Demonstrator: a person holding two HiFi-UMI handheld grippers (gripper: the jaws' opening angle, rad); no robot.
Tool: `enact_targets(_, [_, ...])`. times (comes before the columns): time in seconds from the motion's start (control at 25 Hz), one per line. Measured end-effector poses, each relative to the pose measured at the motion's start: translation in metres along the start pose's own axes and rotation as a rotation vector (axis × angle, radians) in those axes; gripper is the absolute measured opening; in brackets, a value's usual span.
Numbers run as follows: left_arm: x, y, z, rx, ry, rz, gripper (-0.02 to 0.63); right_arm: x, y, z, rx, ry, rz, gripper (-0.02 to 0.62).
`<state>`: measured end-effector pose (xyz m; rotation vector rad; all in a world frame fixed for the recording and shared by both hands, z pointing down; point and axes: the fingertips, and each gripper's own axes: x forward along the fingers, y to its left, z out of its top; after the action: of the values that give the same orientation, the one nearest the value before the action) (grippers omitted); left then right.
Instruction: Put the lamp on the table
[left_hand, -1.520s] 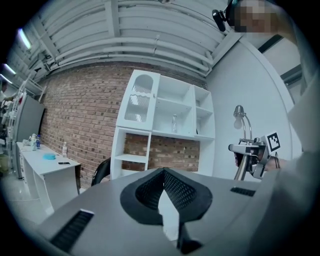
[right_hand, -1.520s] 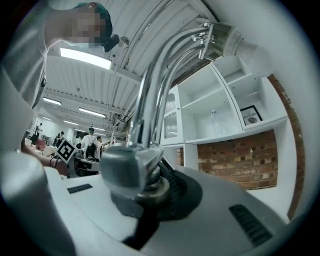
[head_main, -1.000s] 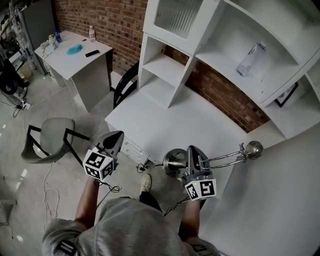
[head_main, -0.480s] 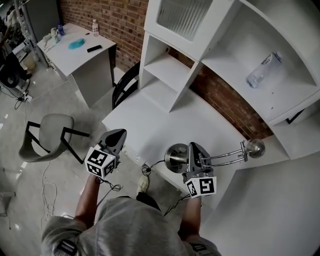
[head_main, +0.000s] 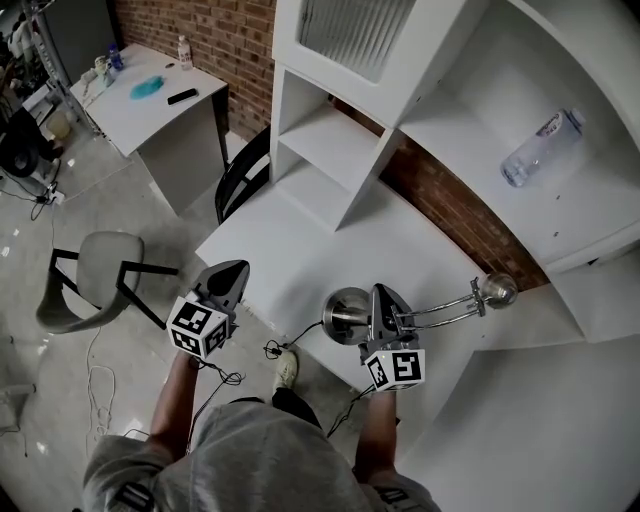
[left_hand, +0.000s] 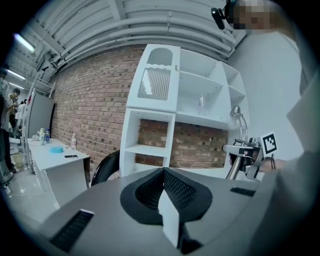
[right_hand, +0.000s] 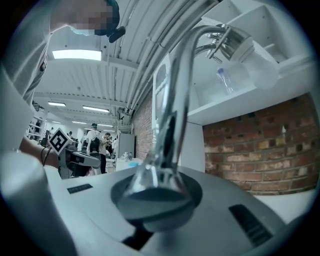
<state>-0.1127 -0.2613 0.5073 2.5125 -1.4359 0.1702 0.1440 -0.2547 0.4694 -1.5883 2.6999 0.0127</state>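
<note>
The right tool (head_main: 383, 308) was clamped on the stem of the lamp (head_main: 347, 313), with its jaws closed tight around the metal. In the head view, the round base projected at 9 o'clock from this tool. The lamp's head lay at 3 o'clock, with the stem nearly level. The lamp was over the near edge of the white worktop (head_main: 300, 240); contact with it could not be determined. The left tool (head_main: 229, 282), jaws together and empty, was at 9 o'clock of the lamp, well apart.
</note>
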Motion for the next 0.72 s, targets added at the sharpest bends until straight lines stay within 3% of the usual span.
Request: enact_targets(0.72, [0.074,0.013,-0.014,-0.03,0.061,0.026,0.005,0.063,-0.062,-0.055,0.047,0.057,0.035,0.02])
